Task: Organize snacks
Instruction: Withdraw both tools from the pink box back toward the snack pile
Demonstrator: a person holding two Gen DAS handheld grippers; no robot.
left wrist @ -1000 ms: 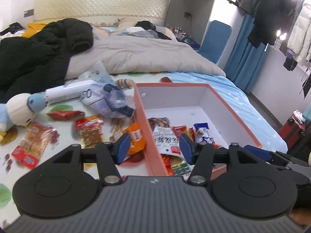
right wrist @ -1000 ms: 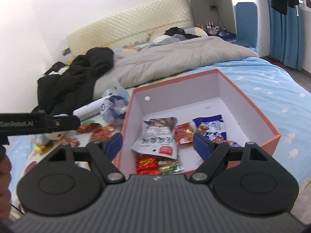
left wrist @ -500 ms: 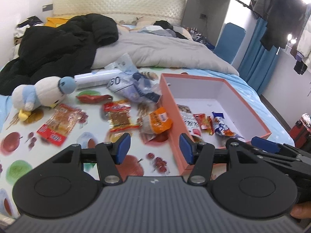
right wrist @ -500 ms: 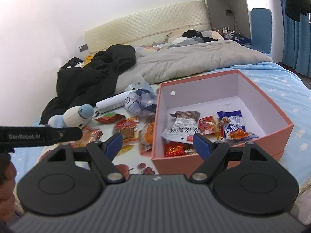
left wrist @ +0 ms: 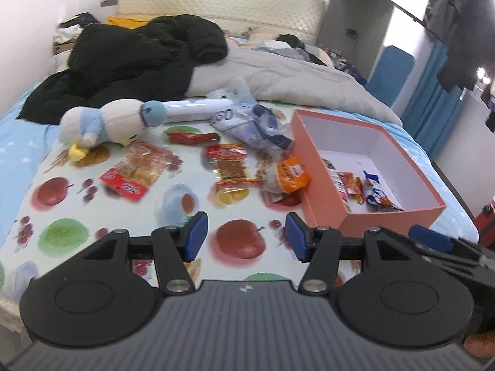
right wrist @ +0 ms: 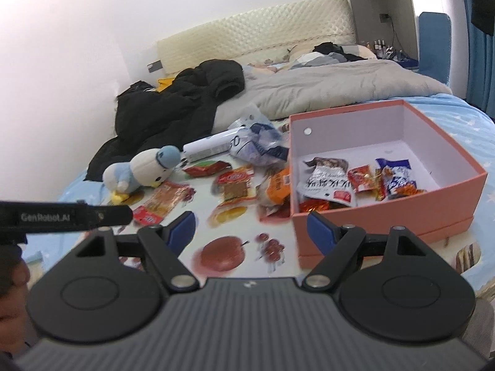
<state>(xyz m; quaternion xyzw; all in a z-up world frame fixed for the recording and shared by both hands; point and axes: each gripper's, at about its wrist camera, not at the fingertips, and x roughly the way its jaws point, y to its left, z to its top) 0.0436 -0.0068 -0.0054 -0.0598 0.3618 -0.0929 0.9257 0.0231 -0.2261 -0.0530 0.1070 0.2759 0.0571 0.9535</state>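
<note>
A pink box (left wrist: 321,182) (right wrist: 386,213) stands on the fruit-print cloth at the right and holds several snack packets (right wrist: 334,182). Loose snacks lie left of it: an orange packet (left wrist: 289,173) (right wrist: 277,185) against the box wall, a clear packet with a red label (left wrist: 230,164) (right wrist: 236,185), a red-edged packet (left wrist: 136,174) (right wrist: 164,199) and a small red packet (left wrist: 191,137) (right wrist: 207,167). My left gripper (left wrist: 244,241) is open and empty above the cloth's near part. My right gripper (right wrist: 250,232) is open and empty beside the box's near left corner.
A blue-and-white plush toy (left wrist: 114,123) (right wrist: 142,167), a white tube (left wrist: 195,111) (right wrist: 210,148) and a crumpled plastic bag (left wrist: 253,123) (right wrist: 260,148) lie behind the snacks. A black jacket (left wrist: 133,61) and grey duvet (left wrist: 294,80) cover the bed's far part.
Both grippers have pulled back and to the left, away from the box. More of the cloth and loose snacks now shows. Both stay open and empty.
</note>
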